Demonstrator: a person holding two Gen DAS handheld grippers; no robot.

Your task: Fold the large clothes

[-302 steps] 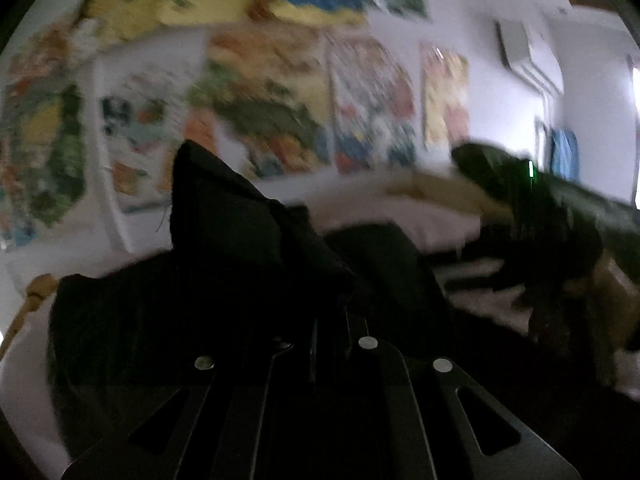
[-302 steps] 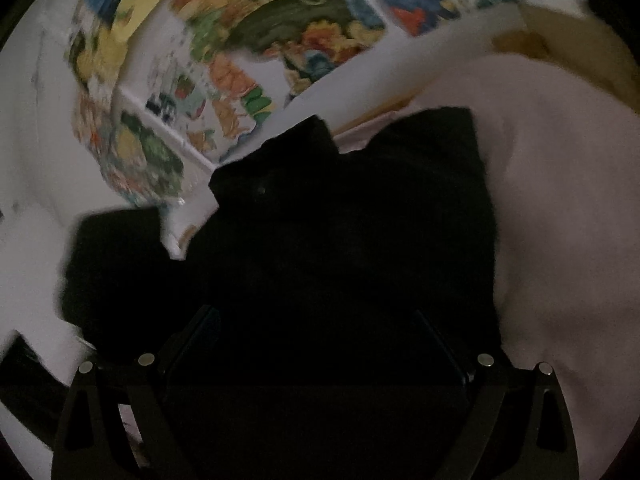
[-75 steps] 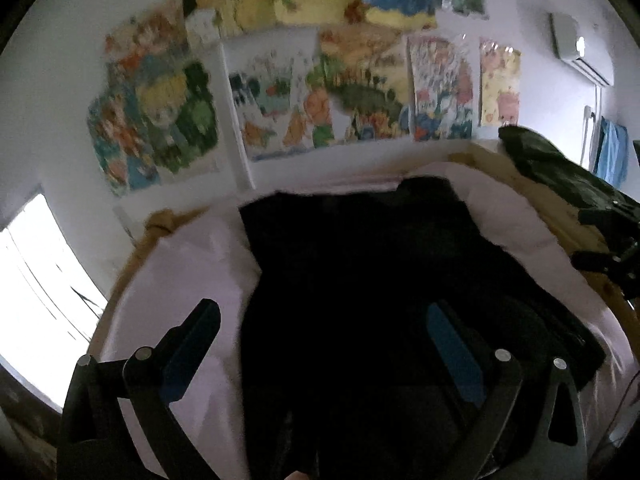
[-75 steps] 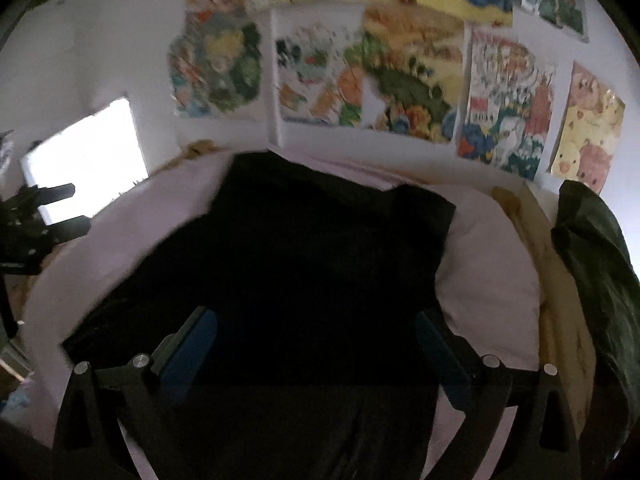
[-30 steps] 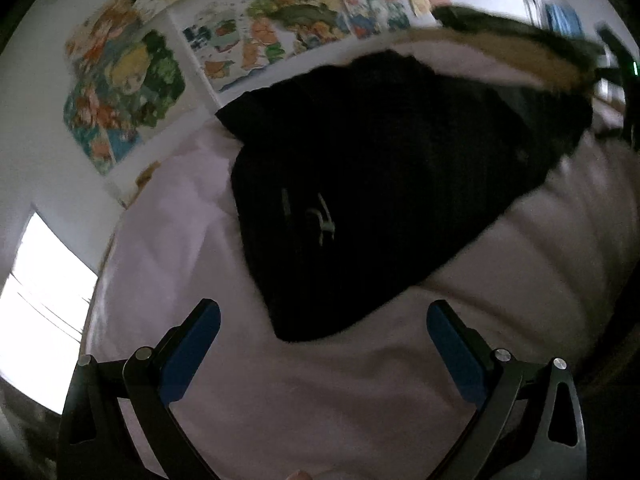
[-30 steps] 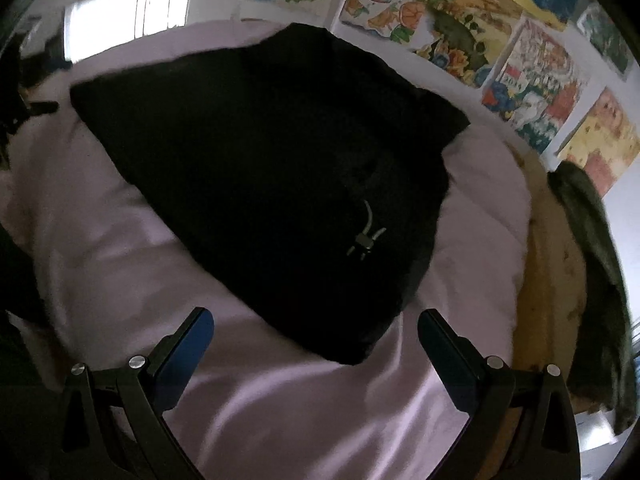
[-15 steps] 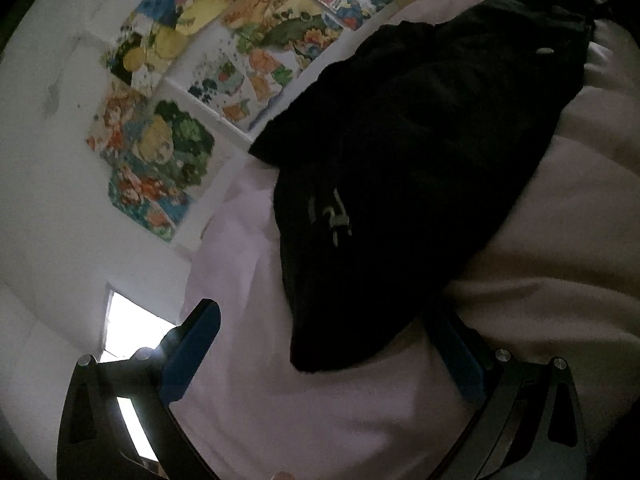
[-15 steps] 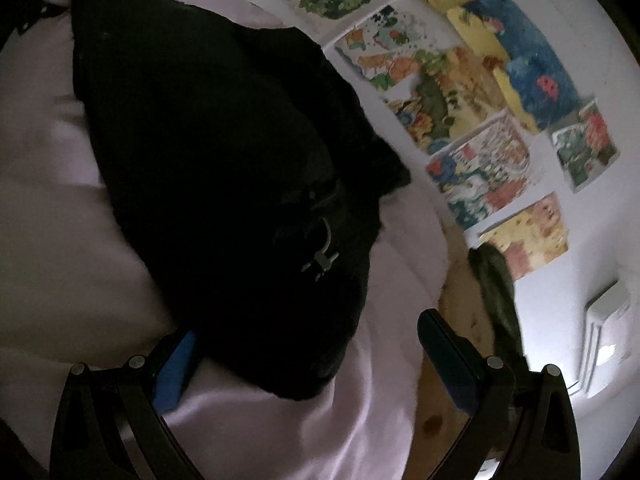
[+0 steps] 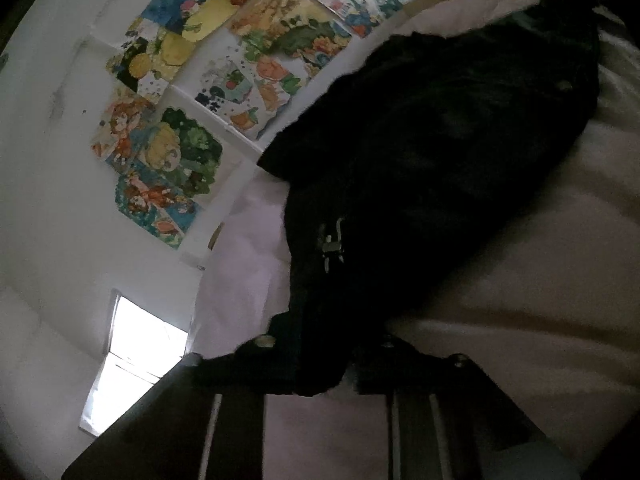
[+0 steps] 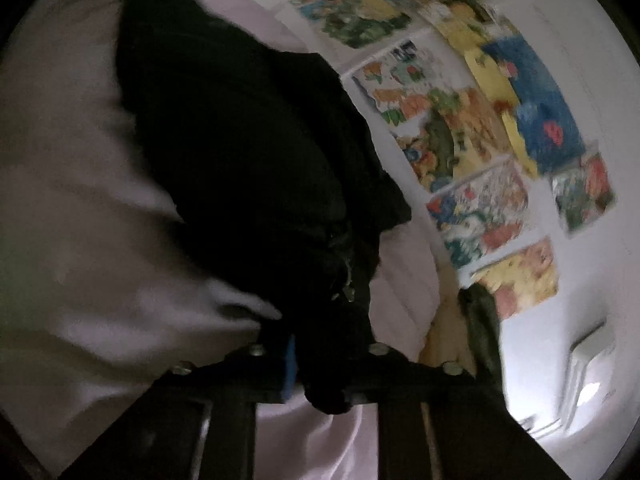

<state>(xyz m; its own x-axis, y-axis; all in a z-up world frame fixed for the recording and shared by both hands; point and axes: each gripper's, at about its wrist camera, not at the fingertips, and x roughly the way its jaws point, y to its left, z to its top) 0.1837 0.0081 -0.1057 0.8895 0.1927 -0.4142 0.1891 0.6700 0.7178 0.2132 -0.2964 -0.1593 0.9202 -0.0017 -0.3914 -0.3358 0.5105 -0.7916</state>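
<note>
**Both grippers pinch the near corners of the black garment**

The black garment point(image 9: 440, 152) lies spread on the pale bed cover point(image 9: 520, 280), running from the bottom centre of each view toward the poster wall point(image 9: 180, 140); the left gripper point(image 9: 320, 376) has just closed its jaws on the near corner at bottom centre, cloth bunched between them; the right gripper point(image 10: 324, 376) has likewise just closed, clenched on its own corner of the same garment.

Risks, as I judge them: each bite looks shallow, so a corner may slip out on the lift; the jaws might also catch the bed cover beneath and drag it along; the metal clasp point(image 9: 332, 244) could snag a layer.

Open room: bare bed cover lies lower right in the left view and along the left of the right view; the wall closes off the far side.
</note>
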